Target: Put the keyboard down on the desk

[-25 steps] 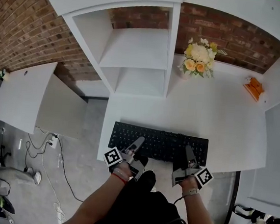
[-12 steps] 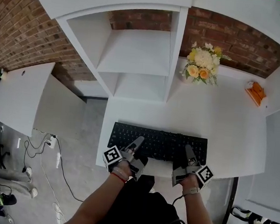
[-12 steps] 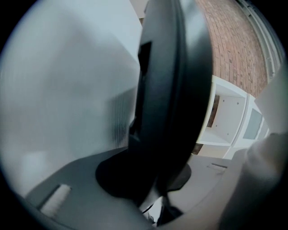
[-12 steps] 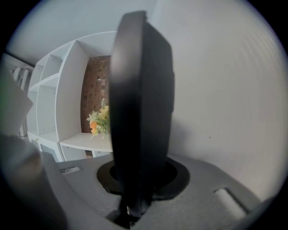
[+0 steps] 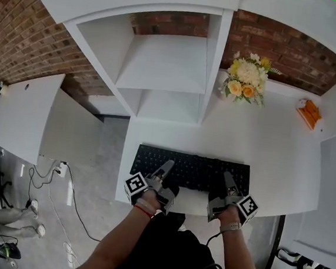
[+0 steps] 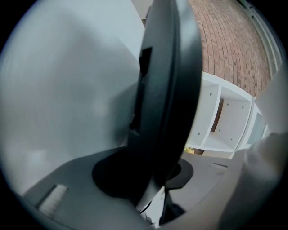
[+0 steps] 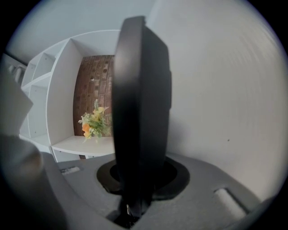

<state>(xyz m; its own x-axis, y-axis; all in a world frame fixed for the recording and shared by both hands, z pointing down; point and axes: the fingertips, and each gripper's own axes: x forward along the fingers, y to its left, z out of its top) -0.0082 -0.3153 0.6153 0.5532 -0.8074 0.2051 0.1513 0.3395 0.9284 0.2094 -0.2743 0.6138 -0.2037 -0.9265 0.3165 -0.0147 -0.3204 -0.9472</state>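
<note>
Left gripper (image 5: 166, 167): jaws have just been opening and now stand apart, with the near-left edge of the keyboard (image 5: 195, 171) between them. Right gripper (image 5: 228, 179): jaws clamped on its near-right edge. The keyboard lies on the white surface (image 5: 273, 147), close to the near edge. Flowers (image 5: 247, 82) stand at far right.

Keyboard (image 5: 191, 171): matt black plastic. Surface (image 5: 273, 147): smooth white board with a matt finish. Shelf unit (image 5: 163, 59): the same smooth, matt white finish. Wall (image 5: 24, 34): rough red-brown brick with paler mortar joints. Floor (image 5: 108, 172): dull, mottled grey, concrete-like. Left gripper (image 5: 166, 167) and right gripper (image 5: 228, 179): smooth, matt grey plastic.
</note>
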